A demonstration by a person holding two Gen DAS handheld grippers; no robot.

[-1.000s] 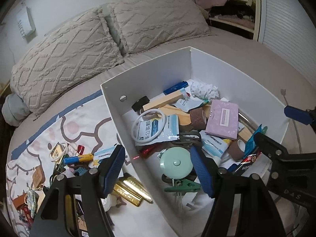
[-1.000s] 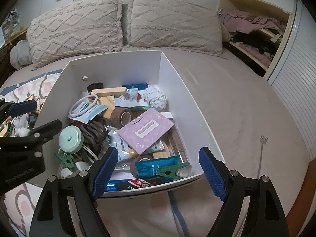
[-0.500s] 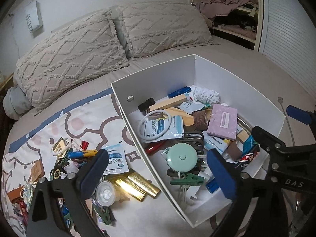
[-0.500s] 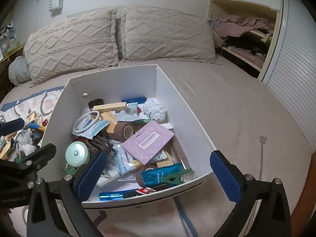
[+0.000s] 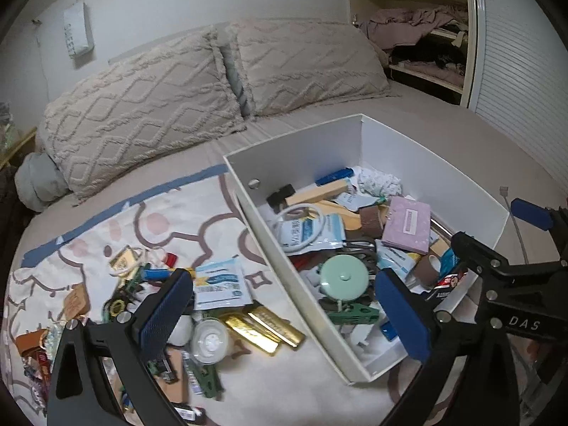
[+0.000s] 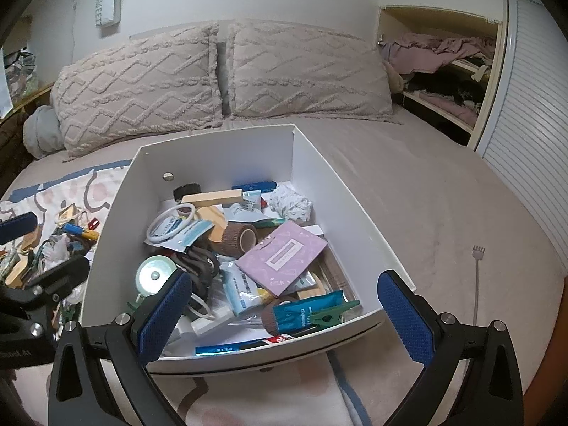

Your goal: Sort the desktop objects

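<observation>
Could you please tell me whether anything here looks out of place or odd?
Yes: many small items, including gold bars and a blue-and-white sachet, lie scattered on the patterned blanket beside the white box, which is itself a jumbled heap.

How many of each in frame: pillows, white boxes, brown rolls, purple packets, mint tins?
pillows: 2
white box: 1
brown rolls: 2
purple packet: 1
mint tin: 1
Total: 7
</observation>
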